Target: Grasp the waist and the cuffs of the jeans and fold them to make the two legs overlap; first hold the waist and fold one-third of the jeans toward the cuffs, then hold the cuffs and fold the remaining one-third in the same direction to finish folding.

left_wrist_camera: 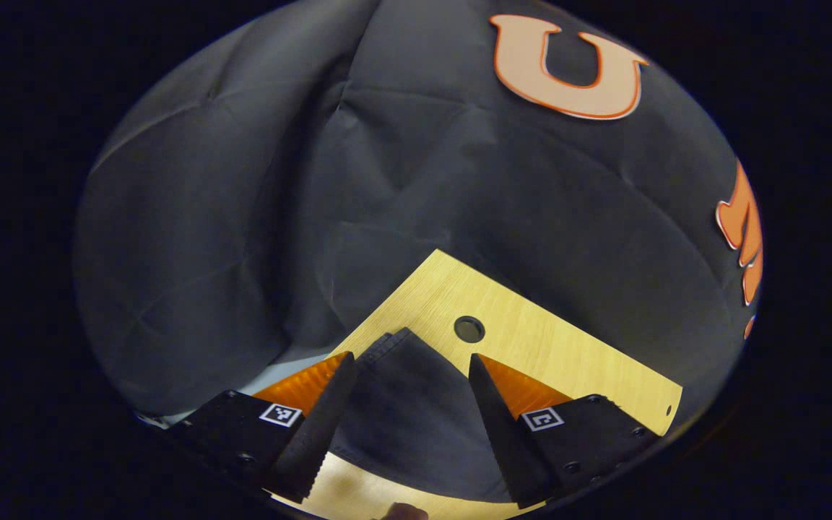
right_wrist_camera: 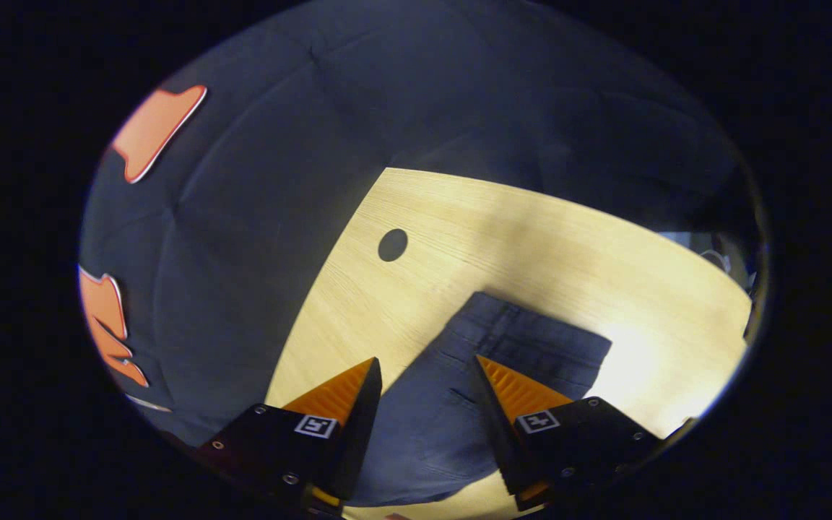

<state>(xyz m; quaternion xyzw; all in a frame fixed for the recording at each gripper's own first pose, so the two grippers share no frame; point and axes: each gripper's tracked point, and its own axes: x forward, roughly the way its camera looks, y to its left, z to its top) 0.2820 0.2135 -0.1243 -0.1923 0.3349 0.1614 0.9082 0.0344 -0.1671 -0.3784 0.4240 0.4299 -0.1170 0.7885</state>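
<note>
Left gripper (left_wrist_camera: 412, 365) released above jeans (left_wrist_camera: 416, 419) on table (left_wrist_camera: 531, 339); right gripper (right_wrist_camera: 427, 368) released likewise, apparently clear of denim.

Both fisheye views are dim and bend hard toward the rim, where detail darkens. In the right gripper view a bright glare patch washes the wooden table (right_wrist_camera: 633, 354) toward four o'clock; the jeans (right_wrist_camera: 459, 390) stay murky.

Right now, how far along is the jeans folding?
The jeans lie on the wooden table as one narrow strip, so the legs look already overlapped. Both hand-held grippers, left and right, hang open over the fabric, gripping nothing. Both one-third folds look still undone.
</note>
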